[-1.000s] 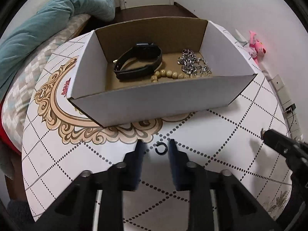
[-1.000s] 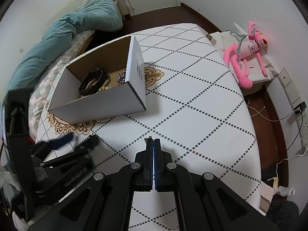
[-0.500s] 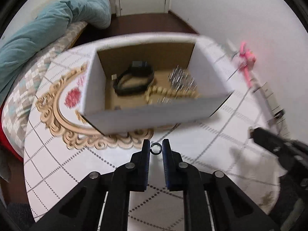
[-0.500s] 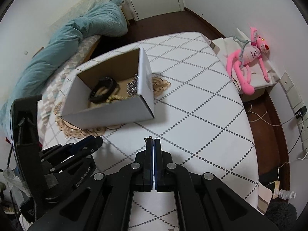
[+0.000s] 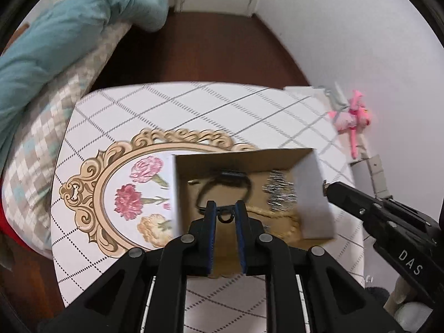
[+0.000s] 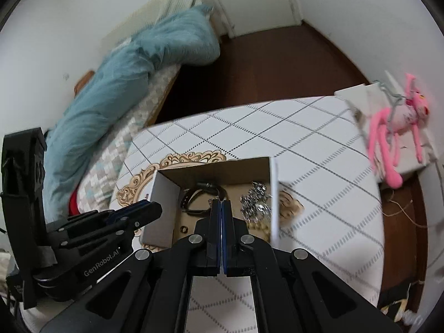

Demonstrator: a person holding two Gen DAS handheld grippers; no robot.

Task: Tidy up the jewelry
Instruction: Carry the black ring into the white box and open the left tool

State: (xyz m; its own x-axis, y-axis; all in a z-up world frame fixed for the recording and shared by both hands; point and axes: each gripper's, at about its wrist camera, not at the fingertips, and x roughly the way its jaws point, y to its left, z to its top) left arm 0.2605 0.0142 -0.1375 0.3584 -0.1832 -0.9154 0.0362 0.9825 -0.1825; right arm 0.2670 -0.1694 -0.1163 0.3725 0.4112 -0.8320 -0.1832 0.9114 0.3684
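Observation:
My left gripper (image 5: 225, 208) is shut on a small dark ring (image 5: 225, 217) and holds it above the open cardboard box (image 5: 316, 194). Inside the box lie a black watch band (image 5: 222, 184), a silver chain heap (image 5: 280, 194) and a beige bead string (image 5: 288, 222). My right gripper (image 6: 221, 206) is shut and empty, hovering near the box (image 6: 163, 211). In the right wrist view the box holds the watch band (image 6: 199, 194), the chain (image 6: 256, 202) and a small ring (image 6: 183, 229) on its floor. The left gripper (image 6: 147, 211) shows at the box's left wall.
The box stands on a round table (image 5: 222, 105) with a diamond-pattern cloth and a floral medallion (image 5: 125, 191). A bed with a teal duvet (image 5: 69, 36) lies left. A pink plush toy (image 6: 396, 130) sits right of the table. Dark floor lies beyond.
My left gripper has lifted the ring off the cloth and carried it forward over the box. My right gripper has moved towards the box, staying shut.

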